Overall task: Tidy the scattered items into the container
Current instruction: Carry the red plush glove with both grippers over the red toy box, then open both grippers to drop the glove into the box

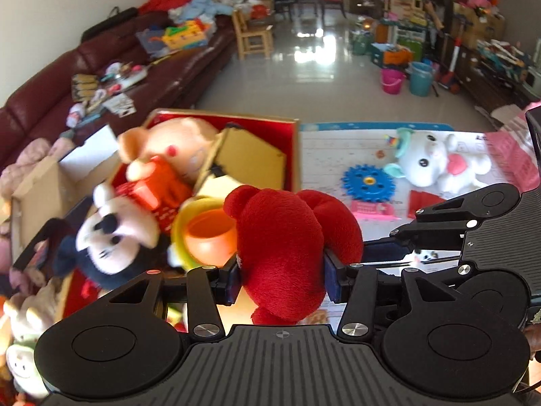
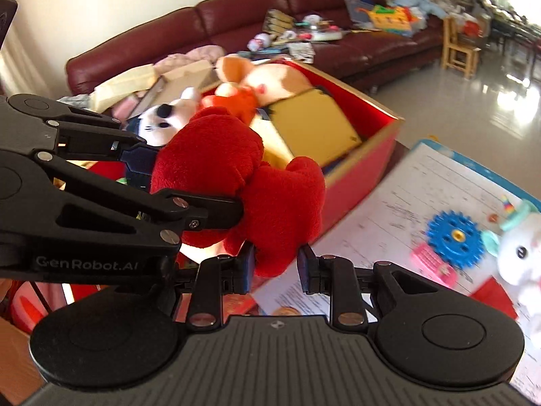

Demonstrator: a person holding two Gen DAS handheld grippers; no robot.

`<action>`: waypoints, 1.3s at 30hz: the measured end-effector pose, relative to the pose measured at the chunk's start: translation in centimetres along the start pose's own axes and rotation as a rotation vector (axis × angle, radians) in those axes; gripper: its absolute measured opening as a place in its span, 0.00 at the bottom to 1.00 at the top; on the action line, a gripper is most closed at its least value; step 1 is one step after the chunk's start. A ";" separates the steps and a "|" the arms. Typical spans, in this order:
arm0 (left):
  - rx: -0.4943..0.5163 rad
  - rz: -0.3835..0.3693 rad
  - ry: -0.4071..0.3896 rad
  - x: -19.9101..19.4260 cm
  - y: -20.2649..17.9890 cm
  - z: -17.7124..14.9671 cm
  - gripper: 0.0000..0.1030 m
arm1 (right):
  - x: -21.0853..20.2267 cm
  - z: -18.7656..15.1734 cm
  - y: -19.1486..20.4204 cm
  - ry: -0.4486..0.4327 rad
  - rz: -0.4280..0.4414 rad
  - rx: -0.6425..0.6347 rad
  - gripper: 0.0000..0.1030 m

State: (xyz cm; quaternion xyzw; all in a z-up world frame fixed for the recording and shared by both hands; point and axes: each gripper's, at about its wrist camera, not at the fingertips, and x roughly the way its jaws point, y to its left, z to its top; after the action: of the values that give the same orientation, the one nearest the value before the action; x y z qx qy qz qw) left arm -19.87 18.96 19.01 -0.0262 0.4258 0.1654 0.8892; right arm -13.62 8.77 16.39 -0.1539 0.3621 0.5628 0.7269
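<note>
A red plush bear (image 1: pixel 287 247) is held by both grippers above the near edge of the red box (image 1: pixel 263 125). My left gripper (image 1: pixel 283 279) is shut on the bear's body. My right gripper (image 2: pixel 276 267) is shut on a lower part of the same bear (image 2: pixel 236 176), and it shows at the right of the left wrist view (image 1: pixel 399 247). The box (image 2: pixel 365 155) holds a Minnie plush (image 1: pixel 115 237), a pig plush (image 1: pixel 175 145), an orange cup (image 1: pixel 206 233) and a yellow board (image 1: pixel 250 162). A white plush (image 1: pixel 436 162), a blue gear (image 1: pixel 368 182) and a pink toy (image 1: pixel 372 209) lie on the mat.
A paper mat (image 2: pixel 405 196) covers the table right of the box. A dark red sofa (image 1: pixel 67 88) strewn with toys stands behind. Cardboard boxes (image 1: pixel 44 189) sit left of the red box. Buckets (image 1: pixel 409 77) stand on the tiled floor.
</note>
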 end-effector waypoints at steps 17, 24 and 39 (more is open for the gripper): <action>-0.164 0.179 0.059 -1.6 6.7 -6.9 0.88 | 3.1 -0.7 5.9 0.063 0.126 -0.088 0.80; -0.075 0.143 0.055 0.6 4.0 -5.0 0.90 | 3.4 -2.1 3.9 0.068 0.112 -0.005 0.82; -0.013 0.063 0.070 4.1 0.0 -2.2 0.90 | 2.2 -3.7 -1.3 0.044 0.073 0.116 0.83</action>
State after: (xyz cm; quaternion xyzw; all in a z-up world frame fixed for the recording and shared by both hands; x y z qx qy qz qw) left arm -19.10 19.64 14.43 -0.0244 0.4564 0.1949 0.8678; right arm -13.51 7.53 12.04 -0.1105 0.4153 0.5635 0.7056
